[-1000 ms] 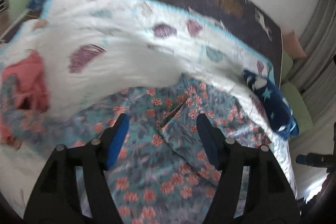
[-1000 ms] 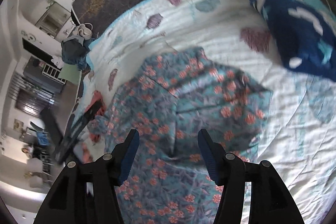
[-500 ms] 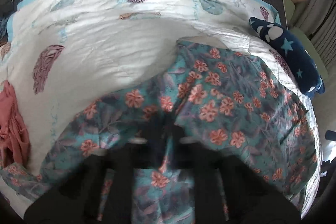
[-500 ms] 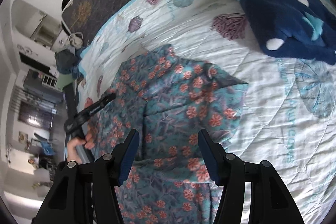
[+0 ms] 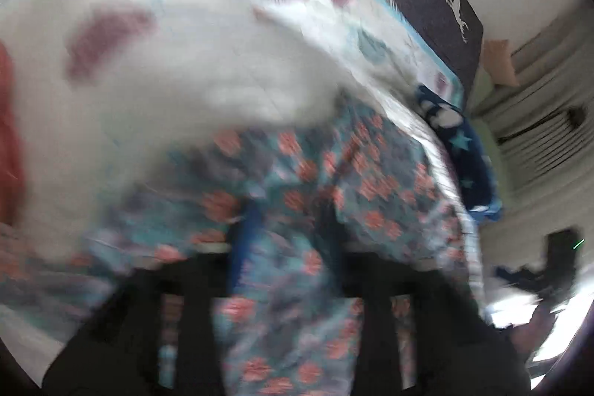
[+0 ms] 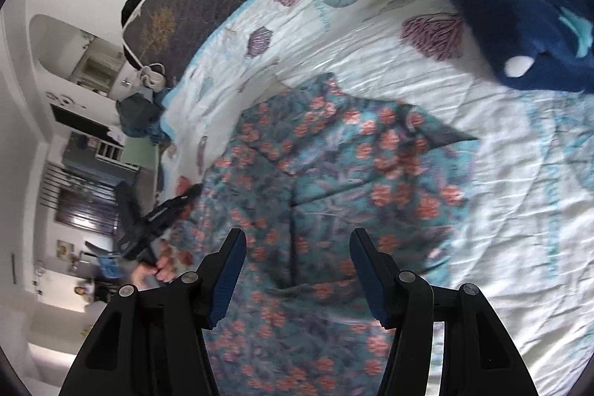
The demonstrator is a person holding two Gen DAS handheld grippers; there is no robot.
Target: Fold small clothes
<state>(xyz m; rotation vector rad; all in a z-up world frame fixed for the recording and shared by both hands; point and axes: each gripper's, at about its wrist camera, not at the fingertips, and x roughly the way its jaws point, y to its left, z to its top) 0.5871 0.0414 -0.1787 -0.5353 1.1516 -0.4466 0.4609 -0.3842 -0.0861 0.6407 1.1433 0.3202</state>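
We hold our right gripper open just above the floral garment spread lengthwise on the quilt, while our left gripper, jaws opening, blurs over its left edge.

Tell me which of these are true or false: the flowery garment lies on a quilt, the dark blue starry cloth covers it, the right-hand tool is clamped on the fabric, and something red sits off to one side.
1. The flowery garment lies on the seashell quilt. True.
2. The dark blue starry cloth covers it. False: it lies apart, on the quilt.
3. The right gripper is clamped on fabric. False: its jaws stand open above the garment.
4. A red cloth lies at the left wrist view's edge. True.
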